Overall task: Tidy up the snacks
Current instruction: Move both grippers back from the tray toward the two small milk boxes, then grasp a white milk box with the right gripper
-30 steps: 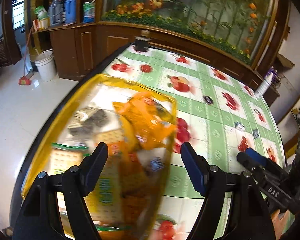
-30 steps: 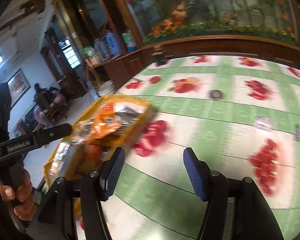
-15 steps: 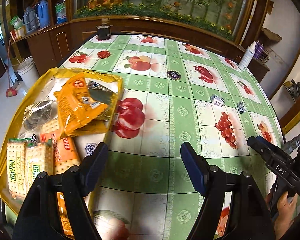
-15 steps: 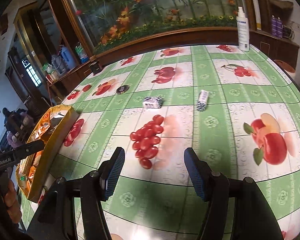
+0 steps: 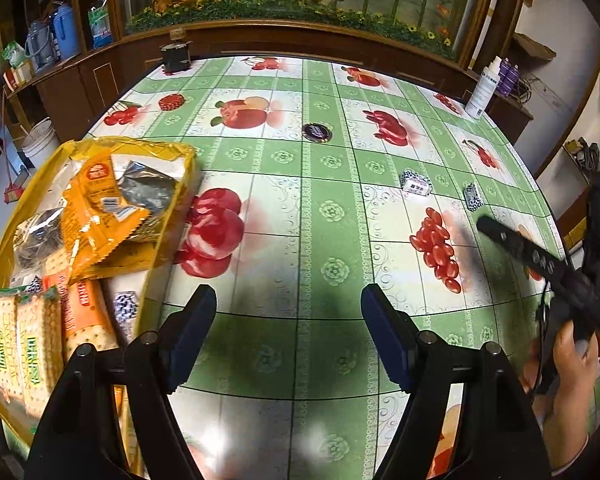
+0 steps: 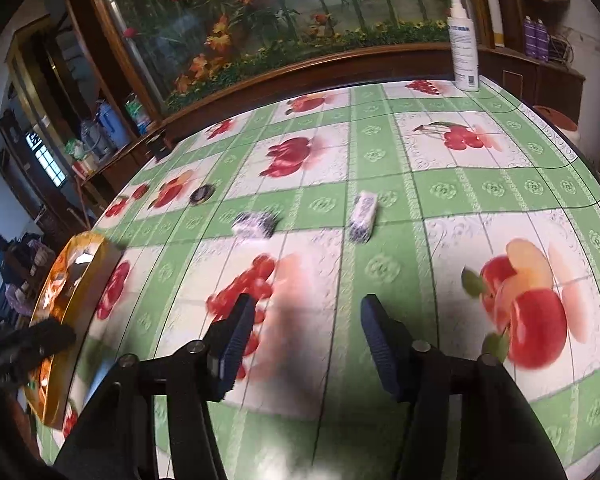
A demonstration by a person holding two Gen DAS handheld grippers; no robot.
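A yellow bag point(image 5: 4, 248) lies open at the table's left edge, holding orange snack packs point(image 5: 96, 208) and cracker packs point(image 5: 24, 344). Two small blue-and-white wrapped snacks point(image 5: 415, 183) point(image 5: 473, 196) lie on the green fruit-print tablecloth, right of centre; the right wrist view shows them as well point(image 6: 256, 224) point(image 6: 363, 216). My left gripper point(image 5: 288, 320) is open and empty over the cloth, right of the bag. My right gripper point(image 6: 306, 332) is open and empty, in front of the two small snacks and apart from them. It also shows in the left wrist view point(image 5: 540, 264).
A dark round object point(image 5: 317, 132) lies mid-table. A white spray bottle point(image 6: 464, 44) stands at the far right corner and a dark jar point(image 5: 176, 56) at the far left corner. Wooden cabinets and a flower mural run behind. The table edge curves on the right.
Both grippers have swung right, away from the yellow bag. The right gripper now faces the two small wrapped snacks and has come closer to them. Both stay open.
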